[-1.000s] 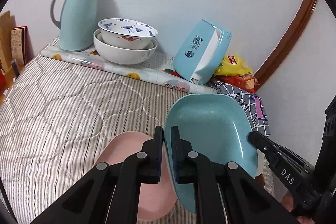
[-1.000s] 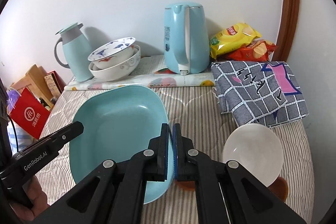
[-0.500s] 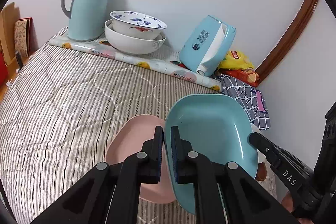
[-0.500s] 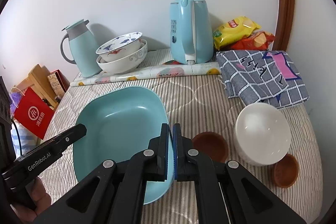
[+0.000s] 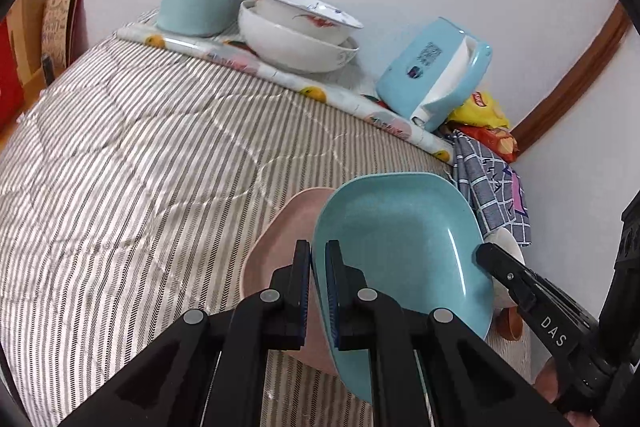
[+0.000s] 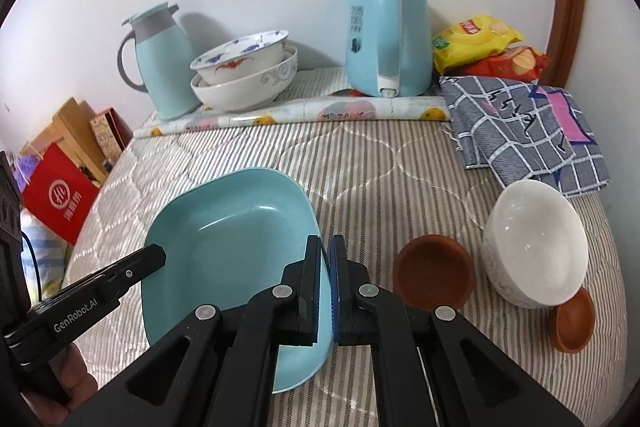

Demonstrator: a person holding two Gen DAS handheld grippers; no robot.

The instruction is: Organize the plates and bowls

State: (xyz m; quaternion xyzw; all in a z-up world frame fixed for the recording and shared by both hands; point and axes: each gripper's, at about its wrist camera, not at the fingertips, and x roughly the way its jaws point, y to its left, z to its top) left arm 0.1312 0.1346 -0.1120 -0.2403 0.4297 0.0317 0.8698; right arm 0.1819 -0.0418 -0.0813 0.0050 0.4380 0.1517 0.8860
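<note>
Left wrist view: left gripper (image 5: 318, 291) clamped on near rim of teal square plastic plate (image 5: 400, 239), jaws nearly closed with only rim thickness between them. Plate held tilted above striped grey quilted bedspread (image 5: 140, 167), overlapping pink plastic plate (image 5: 276, 247) lying beneath and to its left; contact between the two cannot be told. Right gripper (image 6: 325, 287) likewise pinched shut on opposite rim of same teal plate, seen in right wrist view. Right of teal plate, on bedspread: brown round wooden dish (image 6: 434, 277), white glossy ceramic bowl (image 6: 534, 243) lying on its side, second small brown dish (image 6: 572, 325) just beside that bowl. At far edge, on fruit-print plastic mat (image 6: 304, 115): blue-and-red patterned white bowl (image 6: 244, 55) nested in larger plain white ceramic bowl (image 6: 246, 87), light-blue thermal jug with grey handle (image 6: 160, 63) to left, light-blue electric kettle (image 6: 386, 31) to right. Grey checked folded cloth (image 6: 524, 131) and yellow and red snack bags (image 6: 486, 47) in far right corner.
</note>
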